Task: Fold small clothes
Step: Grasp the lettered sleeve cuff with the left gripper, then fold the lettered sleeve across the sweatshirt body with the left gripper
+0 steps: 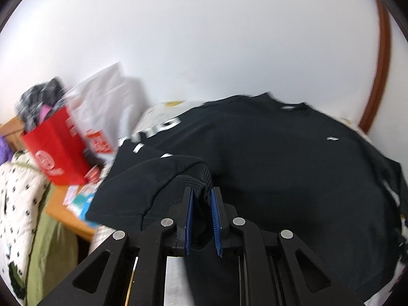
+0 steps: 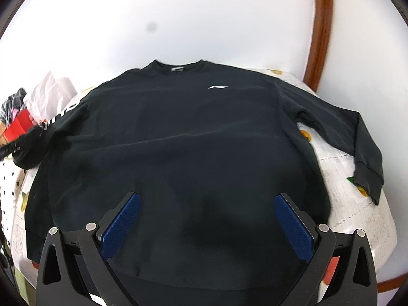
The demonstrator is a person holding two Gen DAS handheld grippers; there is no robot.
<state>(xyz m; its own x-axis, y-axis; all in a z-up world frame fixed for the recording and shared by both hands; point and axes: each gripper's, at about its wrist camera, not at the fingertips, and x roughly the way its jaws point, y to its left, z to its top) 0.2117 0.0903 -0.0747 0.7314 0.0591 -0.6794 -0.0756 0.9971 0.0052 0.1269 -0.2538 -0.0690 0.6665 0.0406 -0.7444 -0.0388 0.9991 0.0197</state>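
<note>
Black sweatshirt (image 2: 183, 132) lies front-up and spread flat on the bed (image 2: 357, 219), which wears a white quilted cover with fruit print. I take the sweatshirt's collar (image 2: 176, 67) as my landmark: it sits at the far edge by the white wall, hem nearest me.

My left gripper (image 1: 202, 199) has its blue pads pressed together on the ribbed cuff (image 1: 196, 178) of the sleeve left of the collar; the cuff stands lifted off the body panel, cloth drooping either side of the pinch. White lettering on that sleeve (image 1: 163, 125) shows between cuff and collar.

My right gripper (image 2: 206, 219) hangs spread wide over the lower body panel, well below the collar, nothing between its pads. The other sleeve (image 2: 357, 137) lies right of the collar, bent down the cover, cuff flat.

Handling, as I judge it: soft, limp knit, moderate weight, not slippery, nothing fragile. It will sag and drag from any single hold, so a pinch at one point brings a trailing fold. Ribbed cuffs and hem are thicker and give the pads the surest bite; shoulder seam is second choice.

Red paper bag (image 1: 56, 150) and clutter sit far left of the collar, off the bed, clear of the work.
</note>
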